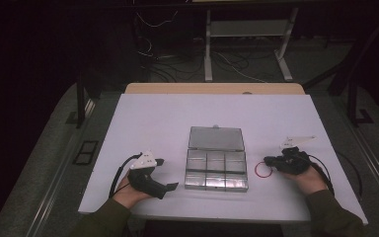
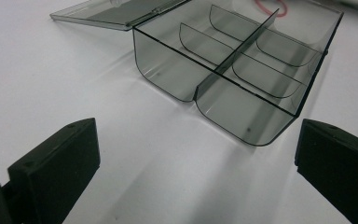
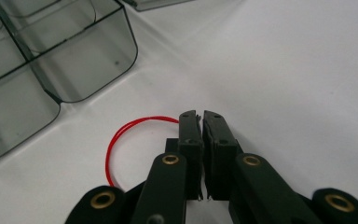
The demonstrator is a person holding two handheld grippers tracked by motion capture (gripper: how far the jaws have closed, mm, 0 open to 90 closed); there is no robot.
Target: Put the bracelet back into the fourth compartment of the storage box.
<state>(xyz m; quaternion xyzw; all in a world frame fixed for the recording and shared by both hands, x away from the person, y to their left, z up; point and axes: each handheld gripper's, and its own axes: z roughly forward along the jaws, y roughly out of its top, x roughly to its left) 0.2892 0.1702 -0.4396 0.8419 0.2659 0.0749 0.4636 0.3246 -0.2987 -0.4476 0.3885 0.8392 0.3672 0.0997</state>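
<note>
A clear plastic compartment box [image 1: 216, 170] lies in the middle of the white table [image 1: 153, 118], its lid [image 1: 216, 138] folded back flat behind it. All its compartments [image 2: 228, 70] look empty. A thin red rubber band [image 1: 263, 171] lies on the table just right of the box. My right gripper [image 1: 268, 162] rests low at the band, its jaws shut [image 3: 201, 116] with the band's right edge [image 3: 116, 140] running in at their tips. Left of the box, my left gripper [image 1: 168, 174] is open wide [image 2: 196, 140], pointing at the box with nothing between its jaws.
The table's front edge [image 1: 217, 217] runs just under both forearms. Behind the table stand a wooden strip [image 1: 214, 89], a metal frame leg [image 1: 208, 49] and loose cables on the dark floor. White surface lies bare to either side of the box and beyond its lid.
</note>
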